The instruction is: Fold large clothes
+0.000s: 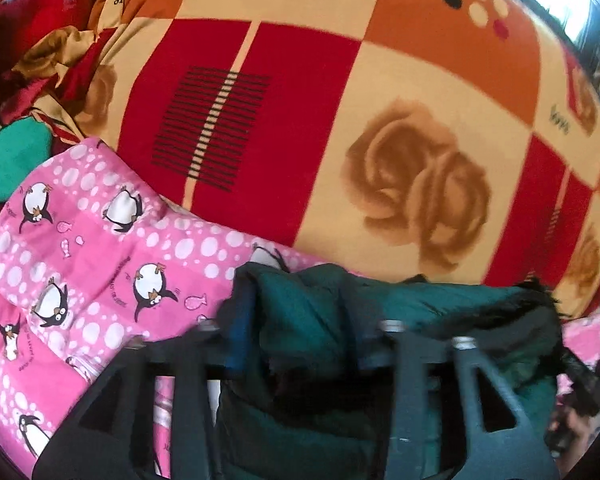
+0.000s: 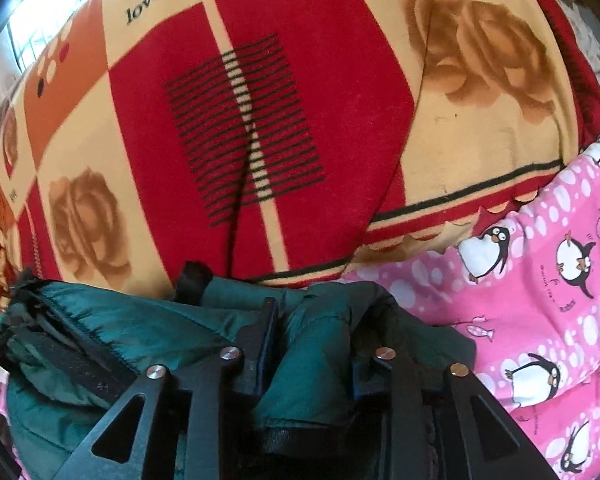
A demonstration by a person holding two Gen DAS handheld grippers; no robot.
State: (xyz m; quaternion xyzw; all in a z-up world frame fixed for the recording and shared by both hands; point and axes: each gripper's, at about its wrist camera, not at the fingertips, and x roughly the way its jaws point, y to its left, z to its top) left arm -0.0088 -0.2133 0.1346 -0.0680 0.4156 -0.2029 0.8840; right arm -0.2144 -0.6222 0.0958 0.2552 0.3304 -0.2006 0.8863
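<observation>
So the dark green jacket (image 2: 100, 320) looks mostly bundled already: it sits as a thick, layered lump on the pink penguin sheet (image 2: 540, 300), right at the edge of the big red and orange rose blanket (image 2: 260, 100). Judging by that, the main folds seem done, but it's still lumpy, so it probably needs a final tuck or flattening. A zipper edge with dark trim sticks out on one side.

The left gripper (image 1: 304, 344) has its fingers spread fairly wide, and the jacket lies between and under them, not pinched as far as the left view shows (it's blurry there). The right gripper (image 2: 312, 336) sits narrower, with a puffy ridge of the jacket bulging up between the fingers. Whether the pads actually press it, can't really tell.
</observation>
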